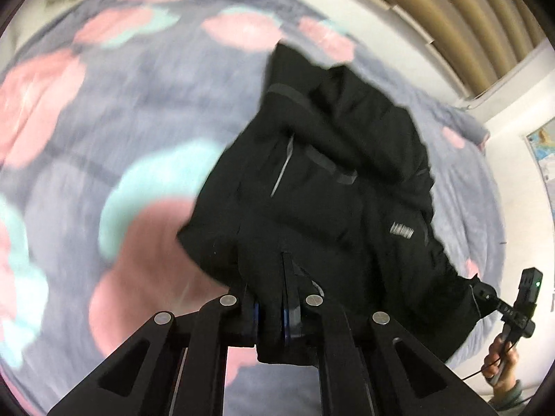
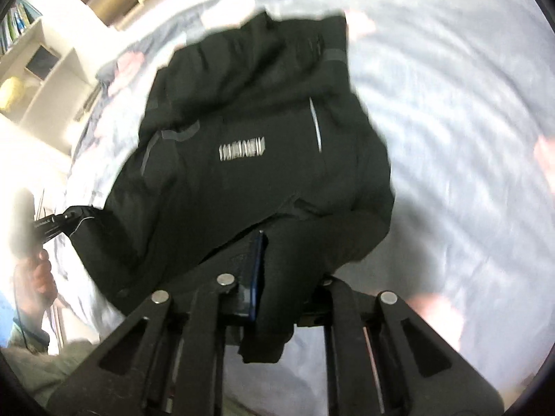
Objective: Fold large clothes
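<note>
Left gripper (image 1: 277, 298): jaws are seen closed on a thick bunch of black cloth; blue pad edges are visible on either side of the pinched fold.
Right gripper (image 2: 277, 287): clamped on another bunched corner of the same garment; one blue-edged finger (image 2: 256, 274) is seen pressed against the cloth, the other finger is hidden under fabric.
Black jacket (image 1: 333, 180): held up between both grippers, hanging above the bed; its far end appears bunched and draped toward the bedspread, though contact cannot be told through the blur.
Jacket markings: a pale striped logo (image 2: 242, 149) is noted on the panel, with a thin light-coloured zip line (image 2: 316, 126) to one side and dark tape strips (image 1: 333, 170) across the folds.
Bedspread (image 1: 86, 138): grey-lilac, patterned with pink and mint blotches; spread beneath the garment in both views, heavily motion-blurred.
Holder's hand (image 1: 499, 364): seen gripping the handle of the right gripper, at the lower right edge of the left wrist view.
Curtain (image 1: 461, 17): tan, pleated, noted beyond the bed.
Shelving (image 2: 52, 66): white cubbies are seen at the upper left of the right wrist view.
</note>
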A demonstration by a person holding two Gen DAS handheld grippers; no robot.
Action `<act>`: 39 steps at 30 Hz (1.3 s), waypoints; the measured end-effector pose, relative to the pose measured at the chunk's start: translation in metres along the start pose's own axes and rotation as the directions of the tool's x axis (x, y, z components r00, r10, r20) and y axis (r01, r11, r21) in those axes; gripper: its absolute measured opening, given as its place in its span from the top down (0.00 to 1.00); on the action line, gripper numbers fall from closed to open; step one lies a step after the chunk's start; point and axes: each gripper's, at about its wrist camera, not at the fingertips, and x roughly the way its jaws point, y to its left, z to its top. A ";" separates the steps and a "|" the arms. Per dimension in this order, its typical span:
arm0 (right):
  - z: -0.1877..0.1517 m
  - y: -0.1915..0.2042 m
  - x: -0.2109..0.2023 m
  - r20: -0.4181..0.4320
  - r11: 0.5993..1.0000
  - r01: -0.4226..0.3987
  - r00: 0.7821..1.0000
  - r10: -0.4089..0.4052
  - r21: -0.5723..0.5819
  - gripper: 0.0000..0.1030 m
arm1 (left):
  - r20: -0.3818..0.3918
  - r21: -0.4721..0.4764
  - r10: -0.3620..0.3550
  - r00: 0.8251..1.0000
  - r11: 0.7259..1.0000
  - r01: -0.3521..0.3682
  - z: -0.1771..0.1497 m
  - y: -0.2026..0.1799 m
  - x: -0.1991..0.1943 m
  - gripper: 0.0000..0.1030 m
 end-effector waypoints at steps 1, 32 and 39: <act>0.013 0.001 -0.003 0.021 1.000 0.003 1.000 -0.003 -0.008 0.90 | 0.018 0.006 -0.001 1.000 1.000 0.001 0.012 -0.001 -0.001 0.91; 0.272 -0.039 0.193 0.008 0.979 0.161 0.987 -0.163 0.127 0.89 | 0.087 0.011 0.217 0.972 0.976 -0.219 0.263 -0.033 0.213 0.87; 0.277 -0.046 0.137 0.061 0.983 0.044 0.997 -0.055 0.177 0.83 | 0.146 0.029 -0.056 0.988 0.998 0.053 0.271 -0.021 0.135 0.80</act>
